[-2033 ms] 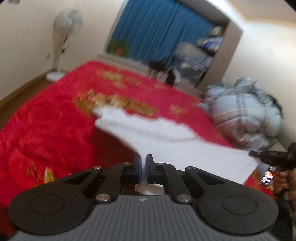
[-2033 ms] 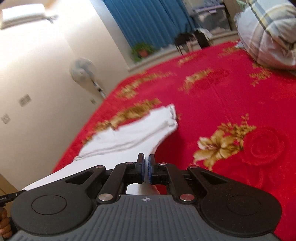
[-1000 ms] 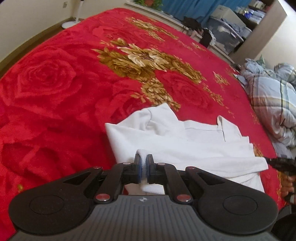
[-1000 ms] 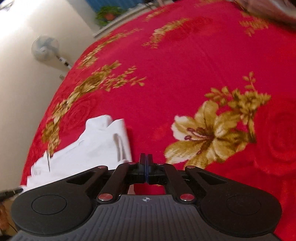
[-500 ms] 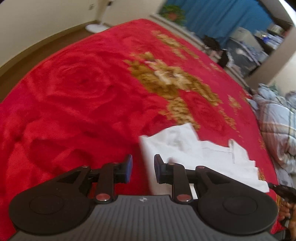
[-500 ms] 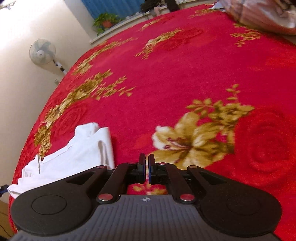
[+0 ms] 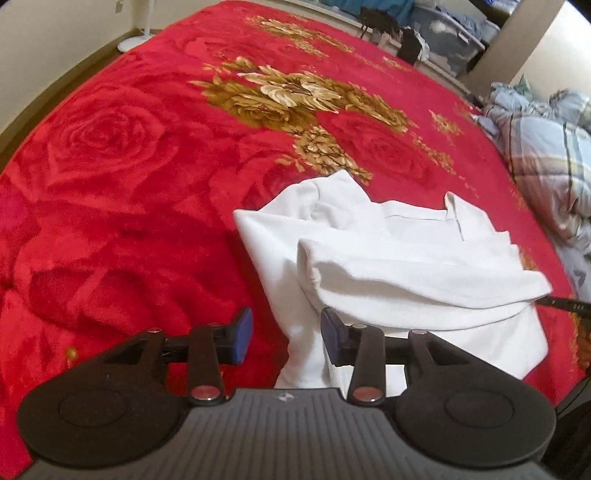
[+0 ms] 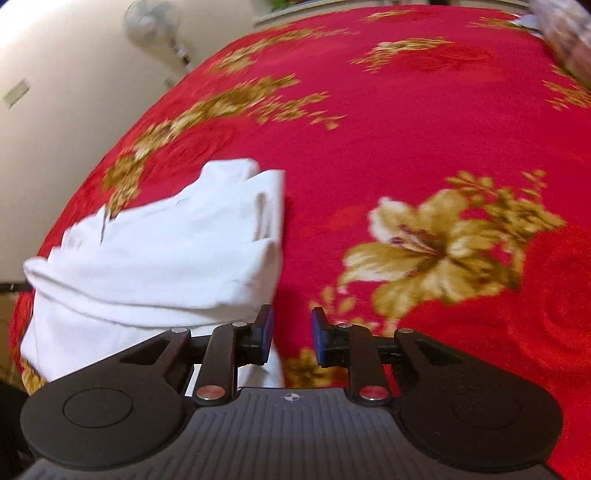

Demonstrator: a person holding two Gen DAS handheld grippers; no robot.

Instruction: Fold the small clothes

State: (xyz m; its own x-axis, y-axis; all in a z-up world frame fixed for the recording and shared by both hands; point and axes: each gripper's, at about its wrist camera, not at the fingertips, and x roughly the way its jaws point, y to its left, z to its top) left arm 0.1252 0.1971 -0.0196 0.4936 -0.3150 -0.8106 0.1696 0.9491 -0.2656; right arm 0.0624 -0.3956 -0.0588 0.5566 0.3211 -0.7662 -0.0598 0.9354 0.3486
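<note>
A white garment (image 7: 399,266) lies folded over itself on the red flowered blanket (image 7: 129,166). My left gripper (image 7: 286,338) is open and empty at the garment's near left corner, with white cloth showing between the fingers. In the right wrist view the same garment (image 8: 159,266) lies to the left. My right gripper (image 8: 291,338) is open and empty at the garment's near right edge, its left finger (image 8: 264,332) against the cloth.
A checked grey-blue quilt (image 7: 546,155) is heaped at the right of the bed. A fan (image 8: 147,18) stands by the wall at the left. Storage boxes (image 7: 443,18) and a dark chair stand beyond the far edge of the bed.
Both grippers laid the lifted garment down folded on the blanket, then opened and let go of it. The right gripper opened last.
</note>
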